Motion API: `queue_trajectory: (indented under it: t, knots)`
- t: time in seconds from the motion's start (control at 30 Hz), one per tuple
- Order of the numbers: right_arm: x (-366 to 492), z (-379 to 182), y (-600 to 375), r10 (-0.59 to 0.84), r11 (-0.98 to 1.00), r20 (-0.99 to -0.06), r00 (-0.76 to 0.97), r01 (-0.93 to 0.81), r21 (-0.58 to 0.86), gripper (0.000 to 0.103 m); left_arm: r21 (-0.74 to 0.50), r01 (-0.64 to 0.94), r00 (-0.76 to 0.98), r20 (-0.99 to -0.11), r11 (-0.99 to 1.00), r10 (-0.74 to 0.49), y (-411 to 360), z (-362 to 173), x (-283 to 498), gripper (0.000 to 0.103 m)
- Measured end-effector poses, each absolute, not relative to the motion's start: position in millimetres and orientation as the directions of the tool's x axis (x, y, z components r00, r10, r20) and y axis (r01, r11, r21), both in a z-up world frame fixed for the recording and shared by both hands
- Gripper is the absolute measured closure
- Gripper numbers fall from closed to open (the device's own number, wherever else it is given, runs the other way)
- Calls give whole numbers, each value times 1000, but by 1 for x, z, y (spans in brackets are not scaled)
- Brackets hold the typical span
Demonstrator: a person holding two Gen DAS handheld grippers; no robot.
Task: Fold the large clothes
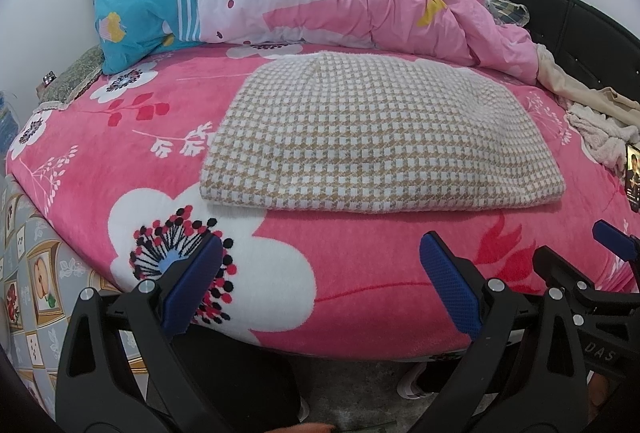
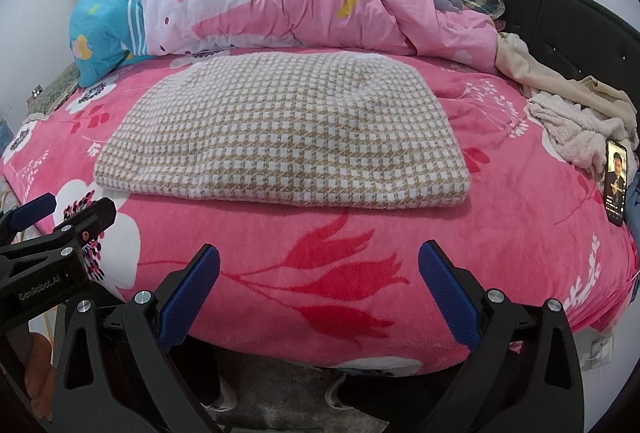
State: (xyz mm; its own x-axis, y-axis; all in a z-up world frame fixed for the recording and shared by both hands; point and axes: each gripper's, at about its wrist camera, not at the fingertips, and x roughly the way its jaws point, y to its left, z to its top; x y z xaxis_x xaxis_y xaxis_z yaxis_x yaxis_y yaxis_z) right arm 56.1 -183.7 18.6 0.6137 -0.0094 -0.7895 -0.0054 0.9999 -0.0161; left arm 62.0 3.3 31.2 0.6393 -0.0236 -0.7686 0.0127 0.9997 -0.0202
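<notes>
So the checked garment [image 2: 280, 129] is sitting folded into a neat rectangle in the middle of the bed [image 2: 500, 253]. Its thick doubled edge faces the near side of the bed, which is where the person is standing, so that's the easy edge to reach. Looks to me like the fold on this one is pretty much done, or at most one more fold away.

Both tools are held back off the near edge of the garment, over bare blanket, touching nothing. The left gripper [image 1: 320, 277] has its jaws spread wide and empty. Same for the right gripper [image 2: 320, 277], wide apart and nothing in it. My guess is they're parked there on purpose, clear of the fabric so it doesn't get dragged out of shape.

Behind the garment is a bunched pink duvet [image 2: 300, 5]. To its right are a heap of pale clothes [image 2: 568, 121], probably next in line, and a phone [image 2: 618, 185].
</notes>
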Motion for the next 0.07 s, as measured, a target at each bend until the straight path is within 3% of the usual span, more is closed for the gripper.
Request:
queue_trajectory:
  t: [0.07]
  knots:
    - [56, 19, -184, -8, 1000, -789, 614, -6, -15, 6, -20, 11, 639, -769, 1000, -23, 4, 32, 62, 8]
